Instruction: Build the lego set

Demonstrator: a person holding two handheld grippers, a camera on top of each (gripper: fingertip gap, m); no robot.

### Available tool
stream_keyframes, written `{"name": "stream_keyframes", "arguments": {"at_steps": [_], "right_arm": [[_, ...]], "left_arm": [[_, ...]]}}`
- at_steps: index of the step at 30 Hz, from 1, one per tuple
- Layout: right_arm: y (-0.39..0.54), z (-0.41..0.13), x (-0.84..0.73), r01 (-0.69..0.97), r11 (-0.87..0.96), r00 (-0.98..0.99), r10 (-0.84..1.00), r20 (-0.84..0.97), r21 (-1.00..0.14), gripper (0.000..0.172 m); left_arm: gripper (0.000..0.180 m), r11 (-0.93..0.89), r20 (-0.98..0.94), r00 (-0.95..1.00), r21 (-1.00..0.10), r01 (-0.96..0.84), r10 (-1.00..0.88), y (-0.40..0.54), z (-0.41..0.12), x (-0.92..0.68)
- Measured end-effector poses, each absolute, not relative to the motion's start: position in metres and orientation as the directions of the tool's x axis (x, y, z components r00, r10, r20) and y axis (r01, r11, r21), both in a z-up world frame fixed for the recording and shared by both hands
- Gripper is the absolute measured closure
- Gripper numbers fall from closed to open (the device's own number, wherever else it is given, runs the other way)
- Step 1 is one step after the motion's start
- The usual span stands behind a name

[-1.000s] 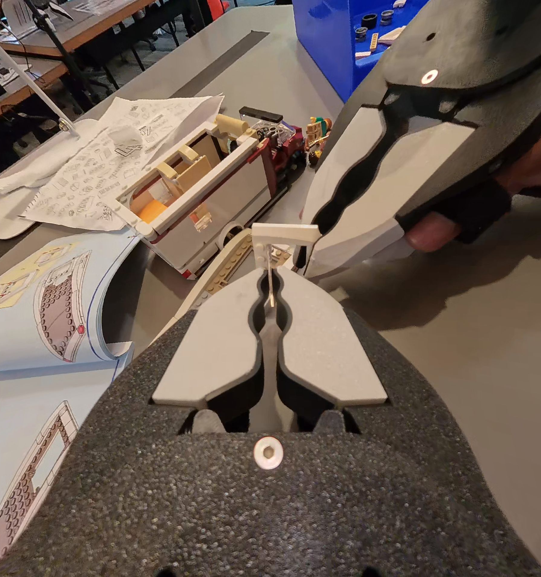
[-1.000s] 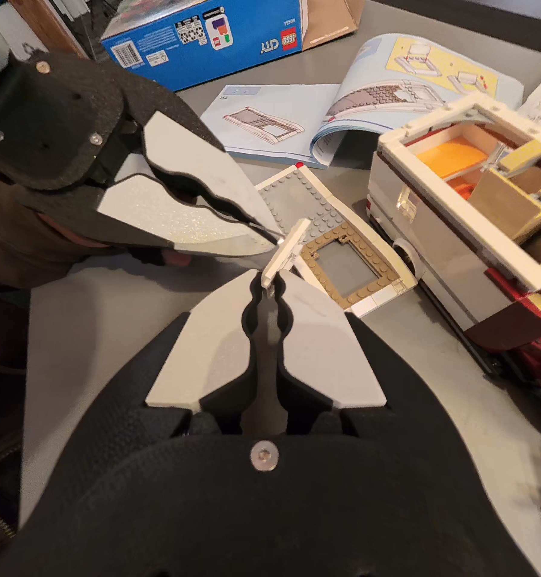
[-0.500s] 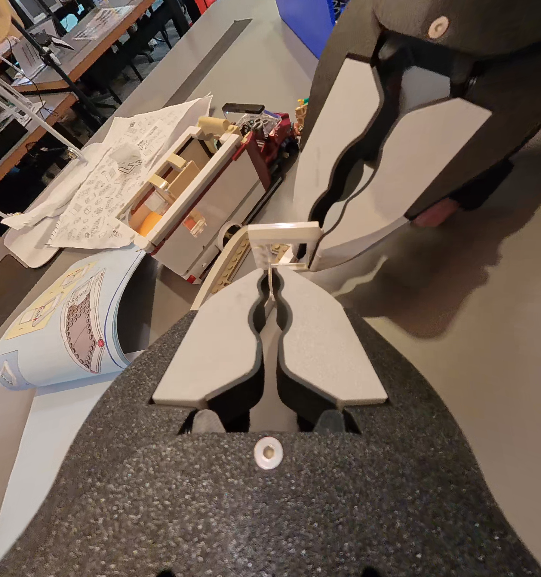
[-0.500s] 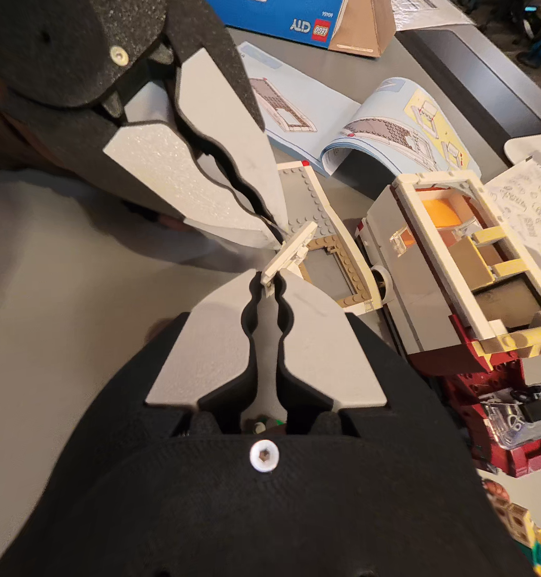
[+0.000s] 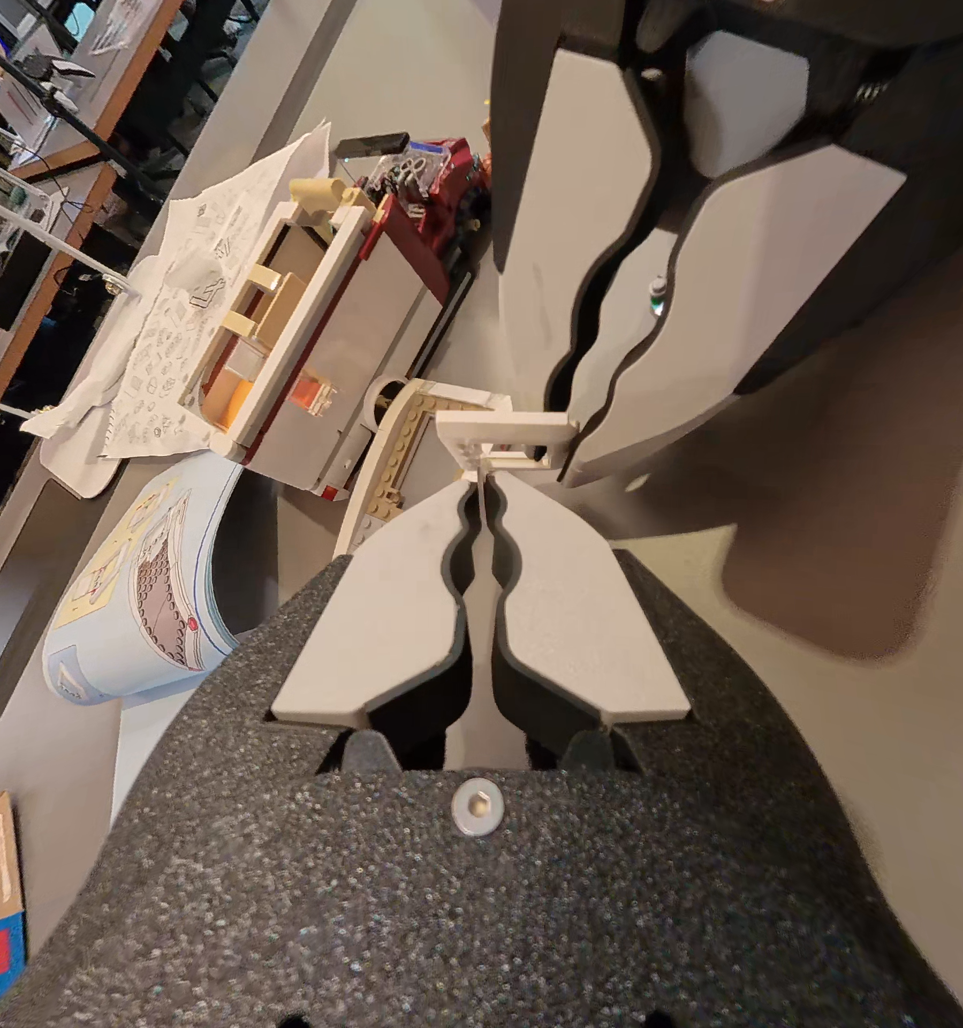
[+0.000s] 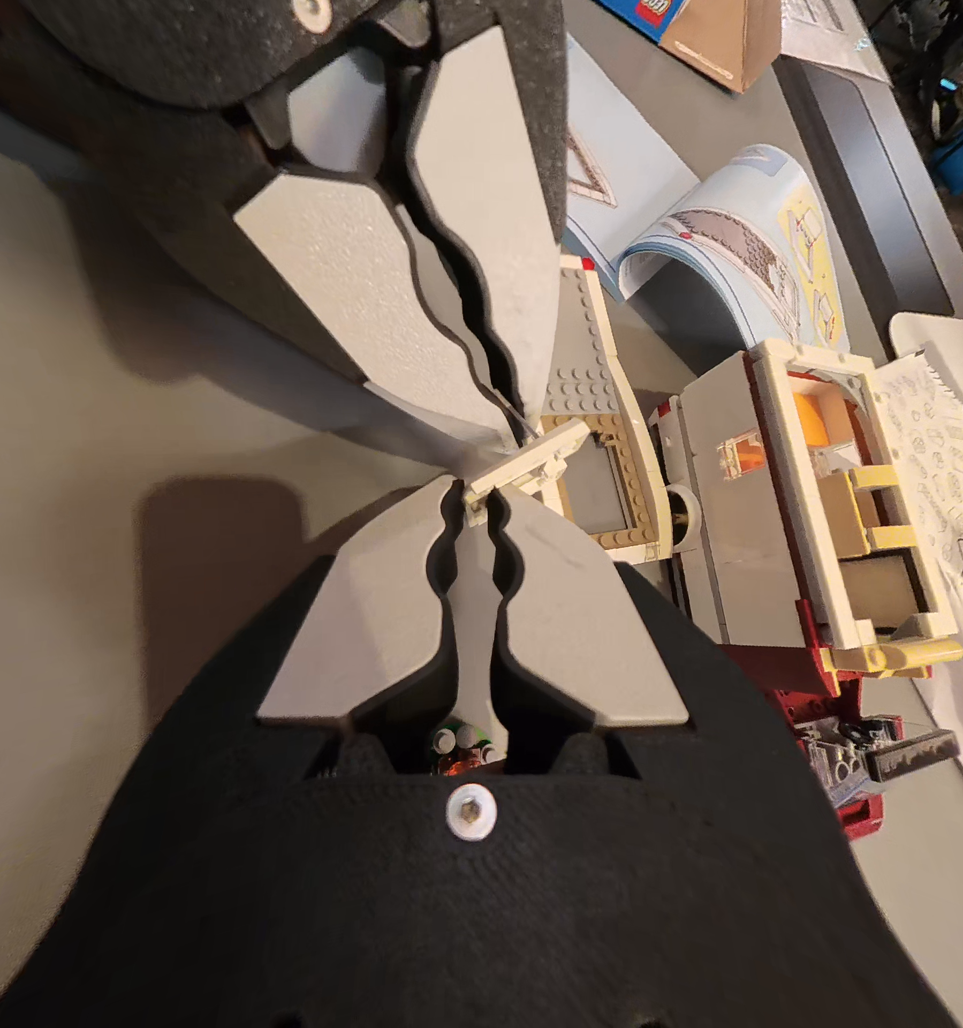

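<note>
Left wrist view: my left hand-held gripper (image 5: 482, 484) is pinched on a thin clear pane under the white frame (image 5: 504, 425).
Right hand-held gripper (image 6: 476, 500): nearly closed, clamping the frame's end.
Place: frame held off the desk (image 6: 51, 389), above the roof panel (image 6: 607, 445).
Progress: pane looks partly seated; I can't tell more.

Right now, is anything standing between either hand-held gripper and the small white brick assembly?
Nothing visible. The left hand-held gripper pinches a thin clear pane on the white brick assembly; the right hand-held gripper grips its other end. The tan-and-white roof panel lies beyond, below it.
</note>
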State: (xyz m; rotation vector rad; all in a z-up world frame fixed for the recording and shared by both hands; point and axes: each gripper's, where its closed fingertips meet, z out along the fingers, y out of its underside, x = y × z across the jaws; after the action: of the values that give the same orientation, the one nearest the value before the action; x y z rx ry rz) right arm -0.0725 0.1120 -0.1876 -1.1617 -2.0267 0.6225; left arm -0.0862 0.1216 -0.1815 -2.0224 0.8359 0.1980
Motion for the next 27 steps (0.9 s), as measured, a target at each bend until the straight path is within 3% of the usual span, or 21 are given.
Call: {"name": "stream_keyframes", "arguments": {"at_steps": [8, 14, 20, 27], "right_arm": [[0.110, -0.188, -0.068, 0.510, 0.570, -0.410, 0.820, 0.400, -0.645, 0.163], [0.115, -0.175, -0.072, 0.477, 0.564, -0.344, 0.825, 0.448, -0.674, 0.163], [0.119, -0.180, -0.075, 0.485, 0.621, -0.316, 0.781, 0.538, -0.616, 0.144], [0.123, -0.160, -0.077, 0.422, 0.589, -0.249, 0.806, 0.537, -0.689, 0.135]], "left_arm": [[0.179, -0.330, -0.469, 0.724, -0.670, -0.664, -0.506, 0.120, -0.182, -0.082], [0.179, -0.330, -0.369, 0.801, -0.769, -0.548, -0.472, 0.125, -0.170, -0.085], [0.179, -0.314, -0.372, 0.815, -0.787, -0.531, -0.444, 0.127, -0.165, -0.089], [0.179, -0.312, -0.365, 0.826, -0.798, -0.515, -0.430, 0.128, -0.163, -0.092]]}}
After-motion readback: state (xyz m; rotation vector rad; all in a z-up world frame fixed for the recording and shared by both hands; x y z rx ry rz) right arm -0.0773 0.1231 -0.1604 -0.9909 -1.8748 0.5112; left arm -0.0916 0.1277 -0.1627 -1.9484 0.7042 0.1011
